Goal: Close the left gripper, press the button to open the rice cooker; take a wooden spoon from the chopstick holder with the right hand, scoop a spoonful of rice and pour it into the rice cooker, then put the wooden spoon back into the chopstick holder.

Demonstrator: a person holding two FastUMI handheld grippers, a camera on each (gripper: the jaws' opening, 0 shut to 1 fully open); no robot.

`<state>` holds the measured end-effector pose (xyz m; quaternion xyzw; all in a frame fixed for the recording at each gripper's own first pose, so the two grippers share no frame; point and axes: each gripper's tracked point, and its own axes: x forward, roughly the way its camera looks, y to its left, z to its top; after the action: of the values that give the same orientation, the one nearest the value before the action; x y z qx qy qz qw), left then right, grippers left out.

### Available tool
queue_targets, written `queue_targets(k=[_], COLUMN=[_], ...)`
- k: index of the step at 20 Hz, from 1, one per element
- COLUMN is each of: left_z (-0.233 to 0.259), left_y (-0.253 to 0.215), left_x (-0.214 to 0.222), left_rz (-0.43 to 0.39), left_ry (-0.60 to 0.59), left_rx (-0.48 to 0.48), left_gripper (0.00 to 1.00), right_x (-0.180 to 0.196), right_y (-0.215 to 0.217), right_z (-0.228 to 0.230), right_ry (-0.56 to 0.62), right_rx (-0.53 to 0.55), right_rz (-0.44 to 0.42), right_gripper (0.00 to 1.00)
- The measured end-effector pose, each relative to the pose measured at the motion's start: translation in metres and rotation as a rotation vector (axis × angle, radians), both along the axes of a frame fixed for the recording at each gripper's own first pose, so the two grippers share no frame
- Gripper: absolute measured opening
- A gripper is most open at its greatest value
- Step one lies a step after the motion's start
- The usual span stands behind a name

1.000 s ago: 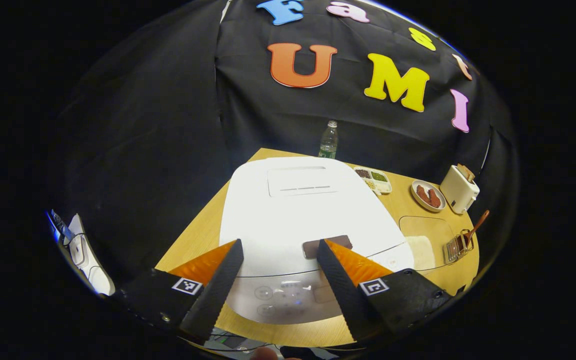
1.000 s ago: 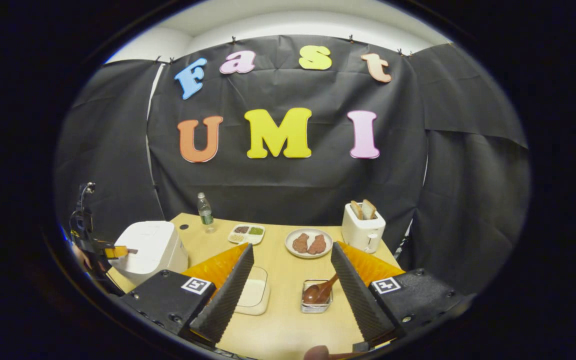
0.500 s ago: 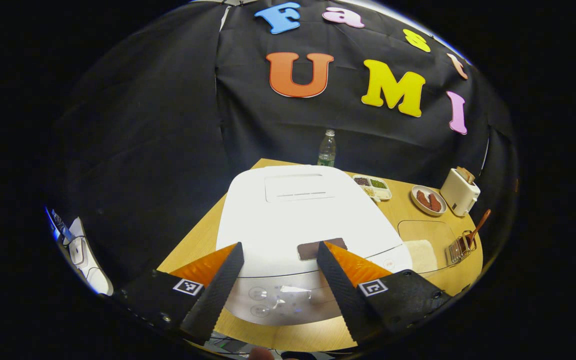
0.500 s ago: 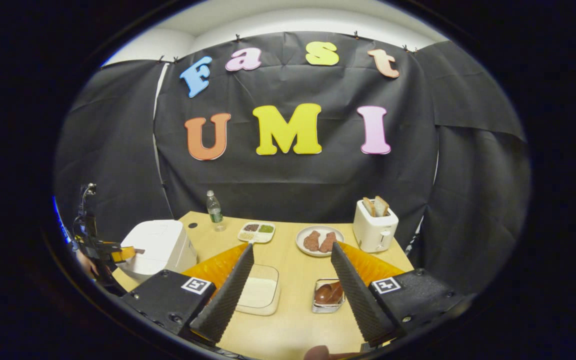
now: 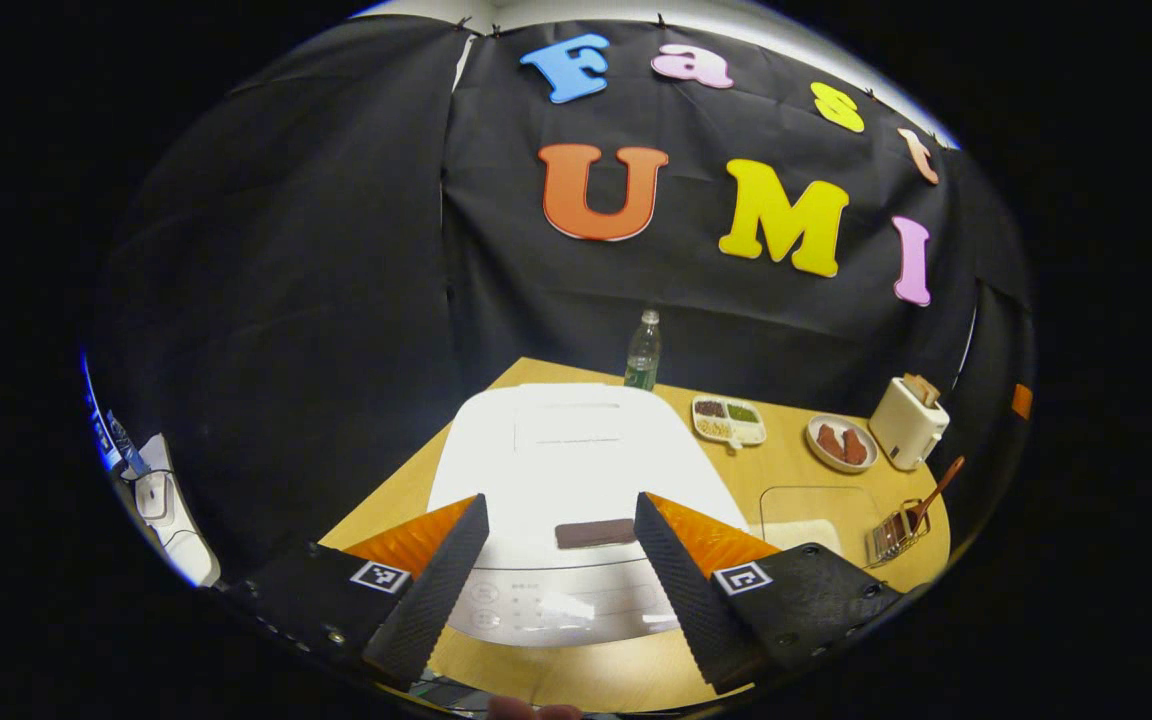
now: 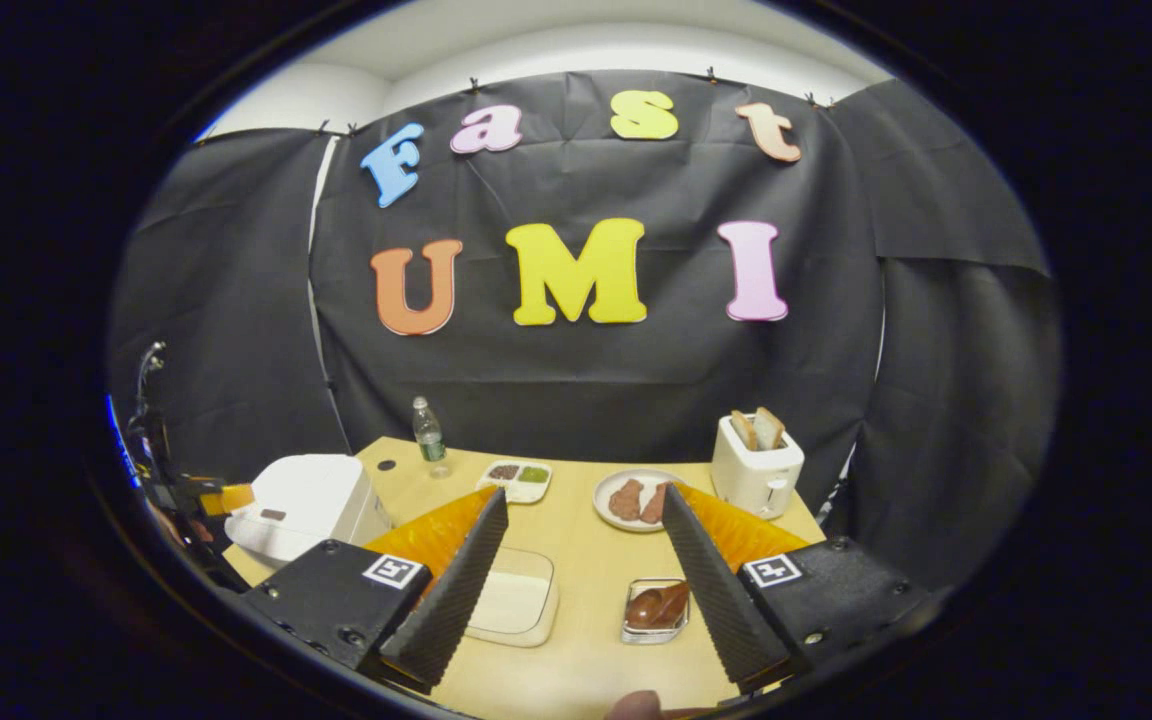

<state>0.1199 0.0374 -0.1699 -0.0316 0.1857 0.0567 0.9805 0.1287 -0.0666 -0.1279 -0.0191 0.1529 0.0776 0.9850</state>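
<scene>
rice cooker (image 5: pixel 576 470) sits shut at the near left corner of the table (image 5: pixel 816 480), a smooth white rounded box with a dark oblong button (image 5: pixel 594 533) on the front lip of its lid and a glossy control panel below. the left gripper (image 5: pixel 561 560) hovers in front of it with its fingers spread wide, the button lying between them and clear of both, so by my reckoning the pressing step is not yet done. to do it well i'd bring the two fingers together first, as the task asks, so they make one blunt tip, then line that tip over the middle of the button and push straight down rather than at a slant, since the lid looks slick and a glancing push could skid off. the right gripper (image 6: pixel 576 560) is also spread open and holds nothing, poised above the table near the chopstick holder (image 6: pixel 656 610), a small wire basket with the wooden spoon (image 6: pixel 658 605) lying in it, brown and glossy, its bowl showing. just left of the holder is a clear shallow tray of rice (image 6: pixel 511 605), pale and grainy. farther back stand a water bottle (image 6: pixel 426 435), a white toaster (image 6: pixel 756 465) and a plate (image 6: pixel 636 495)
</scene>
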Motion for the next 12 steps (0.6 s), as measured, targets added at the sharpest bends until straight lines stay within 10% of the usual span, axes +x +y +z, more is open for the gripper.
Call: queue_targets(k=[12], left_z=[0.122], left_y=[-0.058], left_x=[-0.103], left_rz=[-0.125], left_ry=[-0.314], left_rx=[-0.035], left_gripper=[0.95], right_x=[-0.105], right_y=[0.070], right_z=[0.053], right_ry=[-0.106], right_rx=[0.051], right_rz=[0.011], right_gripper=[0.96])
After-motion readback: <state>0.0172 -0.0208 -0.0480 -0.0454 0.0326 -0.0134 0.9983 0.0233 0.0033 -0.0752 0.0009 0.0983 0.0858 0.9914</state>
